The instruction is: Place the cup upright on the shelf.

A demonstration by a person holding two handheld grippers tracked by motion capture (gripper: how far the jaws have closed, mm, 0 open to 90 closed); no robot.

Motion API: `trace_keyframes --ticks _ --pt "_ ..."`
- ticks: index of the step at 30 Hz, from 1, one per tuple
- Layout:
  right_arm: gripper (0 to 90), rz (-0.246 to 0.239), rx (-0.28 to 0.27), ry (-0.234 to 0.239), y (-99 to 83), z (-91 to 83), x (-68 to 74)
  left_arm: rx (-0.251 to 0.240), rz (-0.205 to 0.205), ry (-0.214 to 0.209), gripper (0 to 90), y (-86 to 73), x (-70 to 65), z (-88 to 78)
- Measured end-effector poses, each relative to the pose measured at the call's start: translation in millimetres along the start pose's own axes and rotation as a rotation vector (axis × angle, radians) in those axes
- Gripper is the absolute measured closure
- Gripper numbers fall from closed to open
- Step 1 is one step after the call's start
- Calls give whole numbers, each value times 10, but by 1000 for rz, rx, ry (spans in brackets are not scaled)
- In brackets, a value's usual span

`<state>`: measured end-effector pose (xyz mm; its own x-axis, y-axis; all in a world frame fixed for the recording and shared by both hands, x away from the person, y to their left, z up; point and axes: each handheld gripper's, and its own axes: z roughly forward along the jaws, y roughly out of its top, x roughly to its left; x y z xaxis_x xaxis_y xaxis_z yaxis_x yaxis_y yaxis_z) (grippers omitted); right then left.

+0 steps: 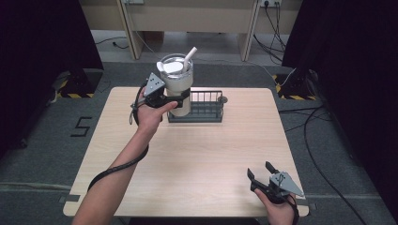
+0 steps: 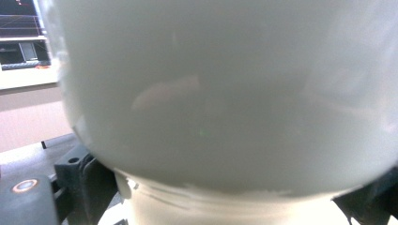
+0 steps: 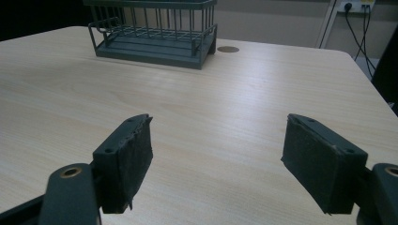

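Two tongs, left [image 1: 180,99] gripping tumbler [image 1: 177,84], right [image 1: 261,172] gaping, hand low

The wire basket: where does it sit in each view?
High view: wire basket at the table's far middle, right of the tumbler held by the left gripper.
Left gripper view: the tumbler blocks it.
Right gripper view: top, left of centre.
Shared landmark: the wooden table.

Light wooden table [image 1: 197,154] on grey carpeted floor [image 1: 37,154]. Black curtains [image 1: 42,37] at both sides. Beige desk [image 1: 187,18] behind; cables [image 1: 324,136] across floor.
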<state>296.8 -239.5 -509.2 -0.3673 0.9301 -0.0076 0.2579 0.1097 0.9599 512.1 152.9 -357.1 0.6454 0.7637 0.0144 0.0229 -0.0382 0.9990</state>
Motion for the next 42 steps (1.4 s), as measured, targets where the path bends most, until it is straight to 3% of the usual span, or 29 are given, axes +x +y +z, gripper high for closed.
trace_keyframes --ticks 26,27,28,42 --pt "240 22 11 -6 -26 -5 -25 12 -23 0 87 62 41 340" --pt "240 22 11 -6 -26 -5 -25 13 9 3 87 68 67 352" --pt "240 22 11 -6 -27 -6 -25 13 -26 1 87 60 45 365" --pt "240 27 10 -12 -35 -11 -40 30 -42 6 87 30 87 538"
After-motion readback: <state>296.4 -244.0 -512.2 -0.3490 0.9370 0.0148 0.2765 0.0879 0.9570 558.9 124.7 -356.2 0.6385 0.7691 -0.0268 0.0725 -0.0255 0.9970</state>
